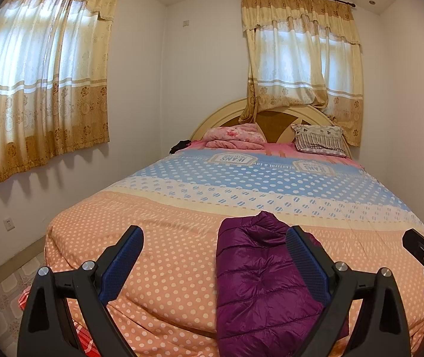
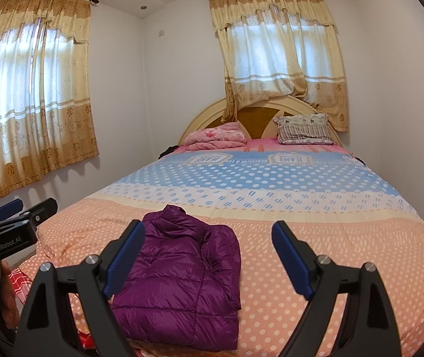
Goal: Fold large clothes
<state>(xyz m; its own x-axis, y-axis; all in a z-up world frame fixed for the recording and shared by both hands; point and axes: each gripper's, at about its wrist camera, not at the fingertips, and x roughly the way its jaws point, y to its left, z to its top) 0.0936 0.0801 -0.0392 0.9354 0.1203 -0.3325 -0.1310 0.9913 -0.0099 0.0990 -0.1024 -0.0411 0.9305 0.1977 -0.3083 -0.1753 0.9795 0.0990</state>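
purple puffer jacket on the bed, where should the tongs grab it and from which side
Probably its near bottom corners. The purple puffer jacket lies flat on the bedspread, collar pointing toward the headboard, hem at the foot edge nearest both open tongs. Come in low from the foot of the bed, pinching the puffy hem layers.

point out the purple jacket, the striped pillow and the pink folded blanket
purple jacket (image 2: 179,279): right wrist view, middle of its quilted body
striped pillow (image 2: 304,129): right wrist view, centre of its face
pink folded blanket (image 1: 234,136): left wrist view, top of the bundle
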